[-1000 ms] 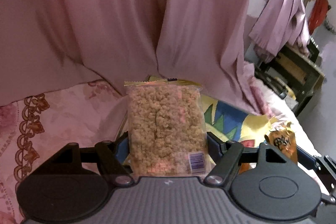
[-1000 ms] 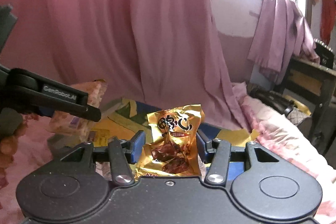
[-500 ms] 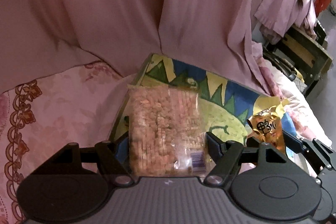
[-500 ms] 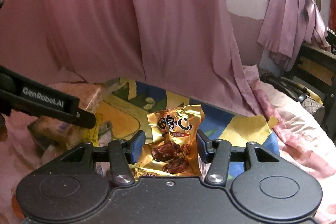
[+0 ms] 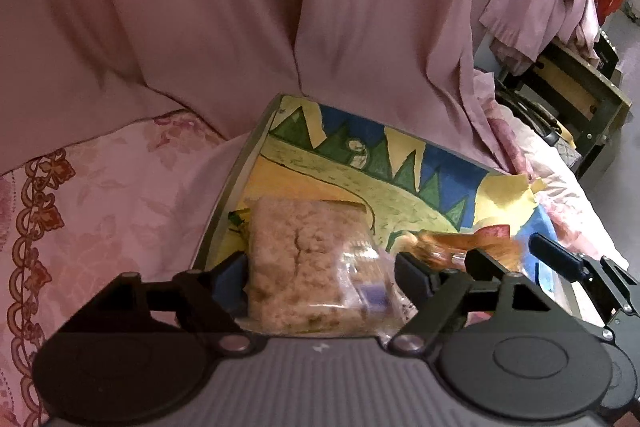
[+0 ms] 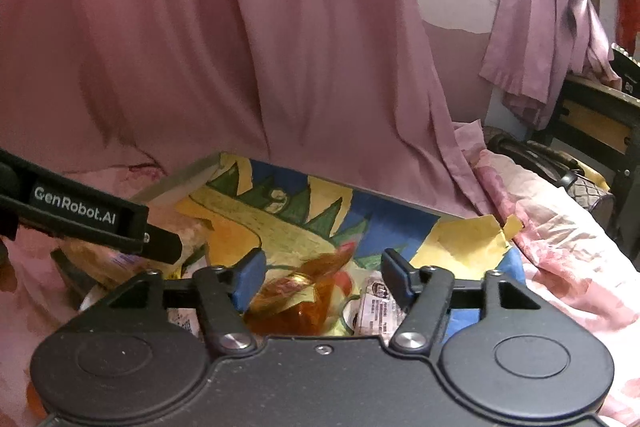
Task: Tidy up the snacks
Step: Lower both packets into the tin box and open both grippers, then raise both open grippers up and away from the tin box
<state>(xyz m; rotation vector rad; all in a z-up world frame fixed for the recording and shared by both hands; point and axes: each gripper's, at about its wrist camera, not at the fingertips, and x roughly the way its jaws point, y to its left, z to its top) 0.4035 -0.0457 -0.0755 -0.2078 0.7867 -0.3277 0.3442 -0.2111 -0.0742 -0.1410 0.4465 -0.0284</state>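
2 snack packs, crumbly bar [image 5: 308, 263] and gold pouch [image 6: 296, 301], lie in the painted box [image 5: 236, 183].

Motion blur smears the golden packet [image 6: 296, 303] and its print.

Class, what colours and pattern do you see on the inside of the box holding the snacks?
The box shows a hand-painted scene in yellow, green and blue; clearest in the left wrist view.

Both wrist cams close, angled down; share painted box [image 5: 360, 163] [image 6: 304, 211], curtain [image 5: 240, 7].
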